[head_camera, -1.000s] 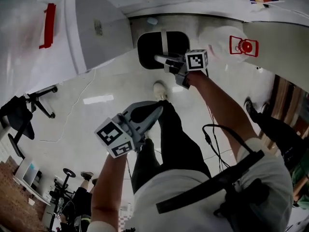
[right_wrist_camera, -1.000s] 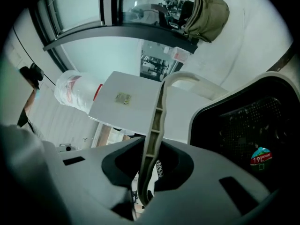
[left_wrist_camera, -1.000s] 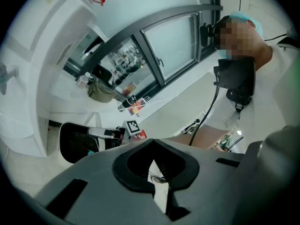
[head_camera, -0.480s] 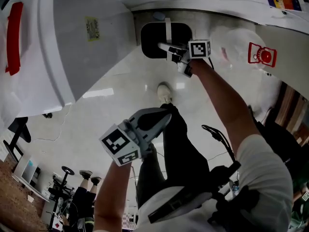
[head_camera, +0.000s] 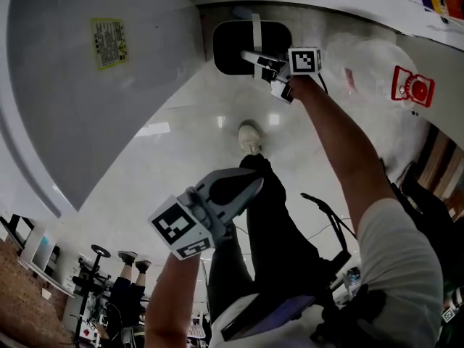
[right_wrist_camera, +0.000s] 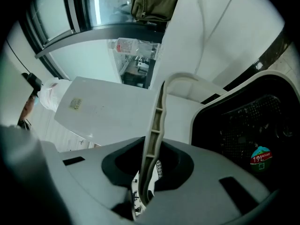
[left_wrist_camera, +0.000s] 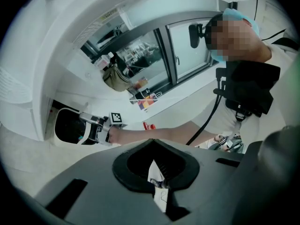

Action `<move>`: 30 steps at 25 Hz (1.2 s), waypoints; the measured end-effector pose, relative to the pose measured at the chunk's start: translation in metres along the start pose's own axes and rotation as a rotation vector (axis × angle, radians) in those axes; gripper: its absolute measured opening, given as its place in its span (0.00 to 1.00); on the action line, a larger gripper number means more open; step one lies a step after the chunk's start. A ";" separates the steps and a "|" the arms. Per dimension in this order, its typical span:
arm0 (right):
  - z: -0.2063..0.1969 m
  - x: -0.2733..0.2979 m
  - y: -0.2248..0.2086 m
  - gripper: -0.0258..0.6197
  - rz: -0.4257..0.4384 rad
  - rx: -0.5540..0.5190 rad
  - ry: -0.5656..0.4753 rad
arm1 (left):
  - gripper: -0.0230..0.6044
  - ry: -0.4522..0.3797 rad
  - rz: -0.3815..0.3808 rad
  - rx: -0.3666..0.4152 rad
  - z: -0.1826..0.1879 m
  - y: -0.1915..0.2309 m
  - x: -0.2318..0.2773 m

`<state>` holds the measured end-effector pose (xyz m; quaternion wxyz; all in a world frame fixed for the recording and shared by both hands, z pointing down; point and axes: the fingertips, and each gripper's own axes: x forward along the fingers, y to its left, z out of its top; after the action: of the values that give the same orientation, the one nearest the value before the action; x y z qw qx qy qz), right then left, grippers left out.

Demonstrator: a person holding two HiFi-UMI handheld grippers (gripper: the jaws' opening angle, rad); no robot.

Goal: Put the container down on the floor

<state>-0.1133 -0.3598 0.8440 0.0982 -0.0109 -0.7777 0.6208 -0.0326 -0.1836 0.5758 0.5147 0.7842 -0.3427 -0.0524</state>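
Observation:
The container (head_camera: 233, 46) is a black bin with a white rim and a white strap handle (head_camera: 255, 29), seen low by the wall at the top of the head view. My right gripper (head_camera: 254, 56) is shut on that handle, arm stretched down to it. In the right gripper view the pale handle (right_wrist_camera: 156, 121) runs up from between the jaws, with the bin's dark inside (right_wrist_camera: 248, 125) to the right. I cannot tell whether the bin's base touches the floor. My left gripper (head_camera: 246, 185) hangs shut and holding nothing near my leg. It looks toward the bin (left_wrist_camera: 70, 125).
A big white panel (head_camera: 80, 114) with a yellow label (head_camera: 109, 42) fills the left of the head view. My shoe (head_camera: 250, 138) stands on the glossy floor below the bin. A red-and-white object (head_camera: 412, 87) sits at the right, and a black cable (head_camera: 330, 216) trails by my side.
The head view has swung, so the white panel looms larger at the left. My right gripper and the bin have drifted slightly up and right in the picture. The left gripper has barely moved.

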 end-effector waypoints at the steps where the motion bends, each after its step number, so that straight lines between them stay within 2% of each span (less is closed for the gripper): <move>1: 0.000 0.000 0.000 0.10 0.014 0.003 -0.003 | 0.05 -0.005 -0.003 -0.002 0.000 0.002 0.002; 4: -0.003 -0.001 0.001 0.10 0.045 0.013 -0.011 | 0.05 -0.013 -0.013 -0.009 0.000 0.005 0.007; 10: -0.009 -0.006 -0.007 0.10 0.054 -0.039 -0.010 | 0.05 -0.006 -0.026 -0.009 -0.003 0.005 0.013; 18: -0.010 -0.004 0.004 0.10 0.081 0.008 -0.023 | 0.05 0.009 -0.037 -0.012 -0.007 0.001 0.015; 22: -0.008 -0.004 0.001 0.10 0.060 0.007 -0.017 | 0.05 0.006 -0.041 -0.015 -0.006 0.003 0.012; 25: -0.007 -0.004 -0.001 0.16 0.023 -0.009 -0.013 | 0.05 0.007 -0.039 -0.019 -0.006 0.001 0.008; 30: -0.004 -0.004 -0.005 0.25 0.018 -0.013 -0.012 | 0.05 0.004 -0.047 -0.022 -0.007 0.003 0.007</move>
<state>-0.1083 -0.3573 0.8496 0.0878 -0.0148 -0.7821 0.6167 -0.0257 -0.1833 0.5831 0.5226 0.7864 -0.3225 -0.0667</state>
